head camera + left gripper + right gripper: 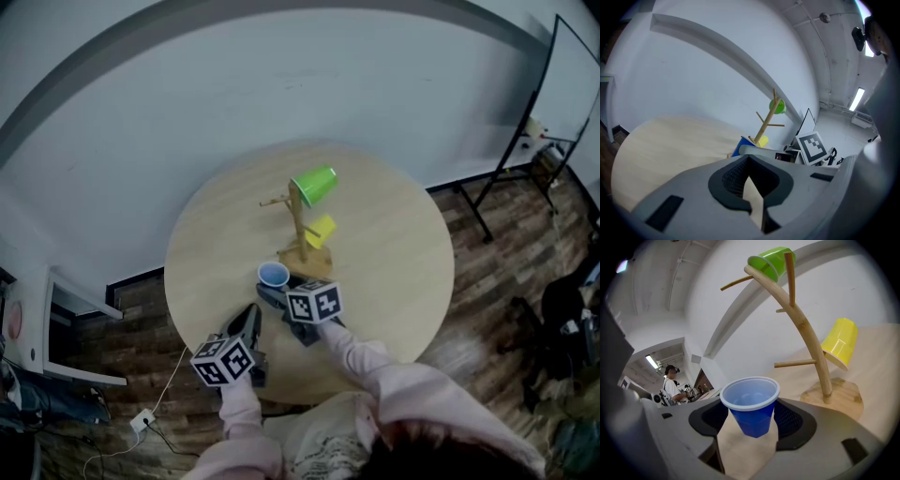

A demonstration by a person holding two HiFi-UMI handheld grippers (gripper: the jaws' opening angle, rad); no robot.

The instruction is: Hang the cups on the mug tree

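On the round wooden desk [394, 272] stood the mug tree [806, 333], its curved stem rising from a flat wooden base. Two cups were already hung on it: the green cup [769, 262] sat tilted over an upper peg near the top, and the yellow cup [840, 342] hung lower down on the far side of the stem, its mouth slanting downward. A bare peg [794, 364] stuck out of the stem below the green cup. The blue cup [751, 404] was upright with its mouth up, just in front of the tree's base, and the right tool [750, 420] was clamped on it, one pad pressing each side of the cup's wall; in the right gripper view its bottom seemed to sit slightly clear of the desk. From the head view the blue cup [274, 275] lay between the tree's base and the right tool's marker cube [313, 302]. The left tool [246, 328] hovered low over the near edge of the desk, to the left of the right one and well short of the tree, with its jaws brought together at the tips and nothing between them. A person [672, 383] stood far back in the room in the right gripper view.
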